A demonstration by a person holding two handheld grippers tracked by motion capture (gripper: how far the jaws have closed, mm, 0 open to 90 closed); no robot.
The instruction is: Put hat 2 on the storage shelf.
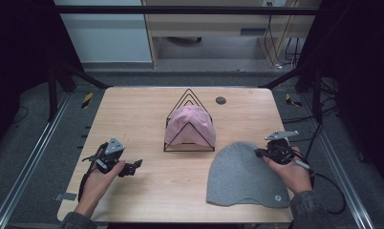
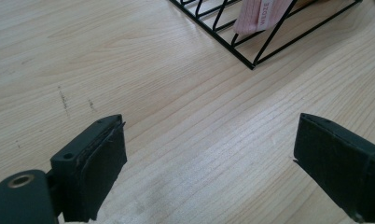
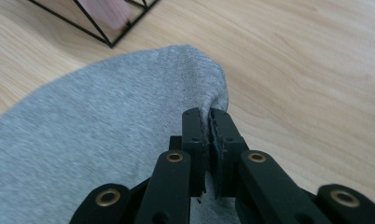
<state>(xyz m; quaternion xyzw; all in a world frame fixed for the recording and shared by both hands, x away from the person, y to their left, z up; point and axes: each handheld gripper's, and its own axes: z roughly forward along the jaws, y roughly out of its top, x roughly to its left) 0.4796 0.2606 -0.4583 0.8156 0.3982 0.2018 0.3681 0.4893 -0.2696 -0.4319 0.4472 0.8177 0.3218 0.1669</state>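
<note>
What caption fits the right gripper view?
Right gripper pinching the edge of a grey beanie on a wooden table.

Plain mid-grey knit on the beanie [image 1: 242,174], flecked faintly lighter in the right gripper view, with a small round pale badge near its lower edge. Soft pink on the cap [image 1: 190,125], with a paler pink label bearing reddish print in the left gripper view. Thin black wire on the rack [image 1: 189,143], drawn as nested triangles. Light wood grain on the bench [image 1: 133,114], pale tan with fine darker streaks and a small dark grey disc [image 1: 220,100] at the far side. Matt black on the left hand-held gripper [image 1: 133,167] and right hand-held gripper [image 1: 260,152], grey plates on top, brass-coloured rivets at the joints.
</note>
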